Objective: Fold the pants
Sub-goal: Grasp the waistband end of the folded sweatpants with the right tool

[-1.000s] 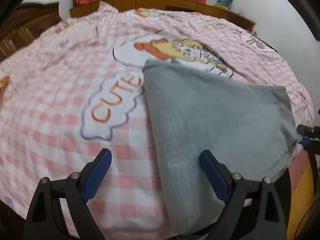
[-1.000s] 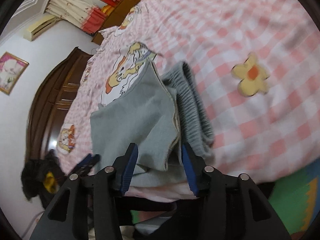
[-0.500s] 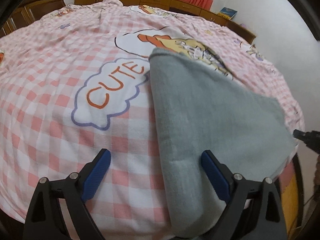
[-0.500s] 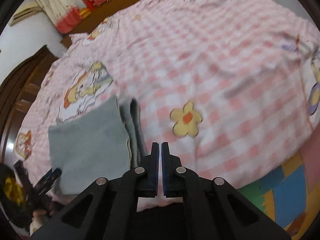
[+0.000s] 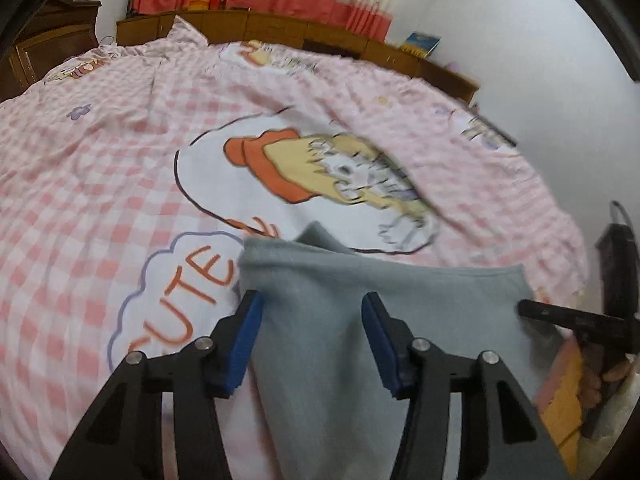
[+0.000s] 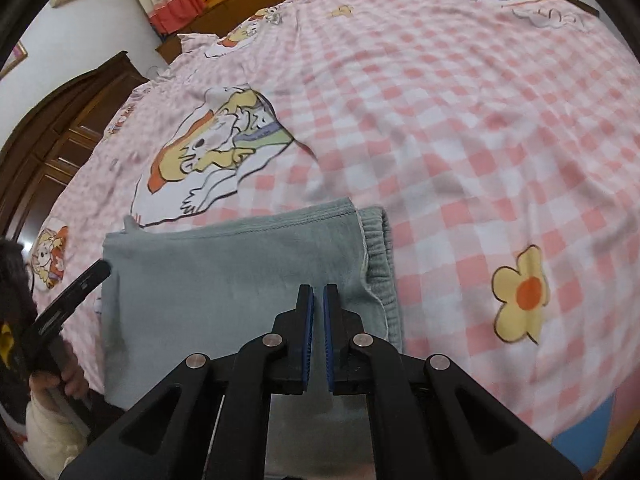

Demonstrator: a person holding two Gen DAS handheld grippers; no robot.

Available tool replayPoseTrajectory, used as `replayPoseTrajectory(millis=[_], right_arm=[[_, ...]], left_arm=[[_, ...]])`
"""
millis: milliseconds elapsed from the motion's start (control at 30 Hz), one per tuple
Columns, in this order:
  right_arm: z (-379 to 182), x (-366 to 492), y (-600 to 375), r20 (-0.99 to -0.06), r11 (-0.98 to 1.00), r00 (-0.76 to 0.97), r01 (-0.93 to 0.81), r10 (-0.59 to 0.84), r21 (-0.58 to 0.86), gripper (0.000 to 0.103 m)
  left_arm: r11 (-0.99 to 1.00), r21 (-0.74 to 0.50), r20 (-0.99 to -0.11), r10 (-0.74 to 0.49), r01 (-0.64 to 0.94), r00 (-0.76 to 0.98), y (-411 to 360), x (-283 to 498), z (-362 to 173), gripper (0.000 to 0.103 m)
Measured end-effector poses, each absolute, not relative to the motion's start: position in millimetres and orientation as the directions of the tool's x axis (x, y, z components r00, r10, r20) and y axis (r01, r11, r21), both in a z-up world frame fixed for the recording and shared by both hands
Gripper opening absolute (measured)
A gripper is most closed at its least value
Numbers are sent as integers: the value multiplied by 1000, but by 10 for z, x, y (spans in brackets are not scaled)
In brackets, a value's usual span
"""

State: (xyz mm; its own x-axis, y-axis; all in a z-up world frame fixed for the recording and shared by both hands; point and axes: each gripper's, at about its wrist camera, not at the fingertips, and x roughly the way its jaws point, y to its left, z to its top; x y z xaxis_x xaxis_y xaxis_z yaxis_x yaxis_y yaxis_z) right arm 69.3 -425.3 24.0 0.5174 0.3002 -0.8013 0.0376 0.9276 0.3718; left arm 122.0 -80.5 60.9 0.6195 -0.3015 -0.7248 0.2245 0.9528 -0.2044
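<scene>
- The grey pants [image 6: 240, 276] are seen folded into a flat block at the near edge of the bed [image 6: 480, 120], on a pink-and-white checked cover with cartoon prints.
- In the right wrist view, the ribbed waistband [image 6: 384, 264] is seen along the right side of the fold, partly overlapped by the upper layer of cloth.
- The right hand-held gripper [image 6: 316, 300] is held over the near part of the pants with its blue pads pressed almost together; only a thin slit is left between them, and no cloth is seen in it.
- The left hand-held gripper [image 5: 312, 316] is spread wide above the left part of the pants; grey cloth is visible through the gap, but whether it is touched cannot be told.
- In the right wrist view, the left hand-held gripper's dark finger is seen at the left corner of the fold, with the hand [image 6: 60, 380] holding it below.
- A yellow flower print [image 6: 520, 292] lies on the cover to the right of the pants, apart from them.
</scene>
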Motion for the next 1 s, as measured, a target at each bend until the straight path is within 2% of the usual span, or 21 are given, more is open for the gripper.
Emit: replayPoseTrajectory(millis=[100,200,433,600,733,800,900,1000], right_arm=[[163,710,-4315,-777,911,529,16,343,413,6],[122,697,-4376,-753,888,535,11,384,460,6],[182,535,-4463,-712,850,568,40,413,525,7],[281,388,-4482,-699,857,595,34,396,514,29],[339,327,-4505,-706,868,604,45,370,494,30],[384,268,-4538,-704,875,621,58,345,480,43],[385,221,-4593,-707,884,634,77,314,462,56],[279,225,-4647,-726,874,604,99,327,476,56]], left_arm=[[971,-162,-758,-238,178,608,-764,1401,433,55],[963,-230,-749,-269,144,605,-655,1396,379,56],[944,-304,-737,-317,125,597,-503,1135,400,61],[944,-301,-738,-322,138,592,-498,939,396,67],[947,-290,-746,-314,138,587,-526,830,382,69],[948,-283,-750,-313,144,582,-540,786,388,69],[948,-285,-754,-314,142,577,-530,754,382,70],[952,-279,-765,-301,129,569,-530,752,362,70]])
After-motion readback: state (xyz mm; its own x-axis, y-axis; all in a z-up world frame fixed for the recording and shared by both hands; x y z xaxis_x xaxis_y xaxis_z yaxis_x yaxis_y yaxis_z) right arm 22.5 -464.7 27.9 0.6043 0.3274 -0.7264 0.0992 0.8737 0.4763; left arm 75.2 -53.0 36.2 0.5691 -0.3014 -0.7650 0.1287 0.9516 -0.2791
